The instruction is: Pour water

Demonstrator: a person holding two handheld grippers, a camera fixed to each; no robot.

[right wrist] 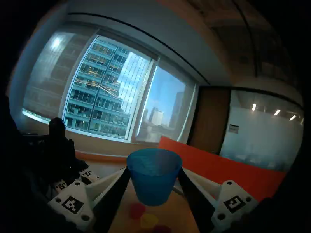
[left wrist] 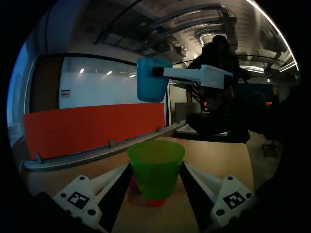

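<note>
A green cup [left wrist: 156, 167] stands upright between the fingers of my left gripper [left wrist: 155, 165], which is shut on it just above the wooden table [left wrist: 217, 155]. A blue cup [left wrist: 149, 79] hangs higher up and farther off, roughly upright, clamped by the white fingers [left wrist: 194, 73] of my right gripper [left wrist: 155, 72]. In the right gripper view the same blue cup [right wrist: 154, 180] sits between that gripper's fingers, with my right gripper [right wrist: 154, 171] shut on it. I cannot see water in either cup.
Small coloured pieces lie on the table under the cups: a red one [right wrist: 137, 211], a yellow one [right wrist: 149, 220], a purple one [left wrist: 134, 185]. An orange panel [left wrist: 93, 126] runs along the table's far edge. A person [left wrist: 217, 77] stands behind the blue cup. Large windows [right wrist: 112, 105] lie beyond.
</note>
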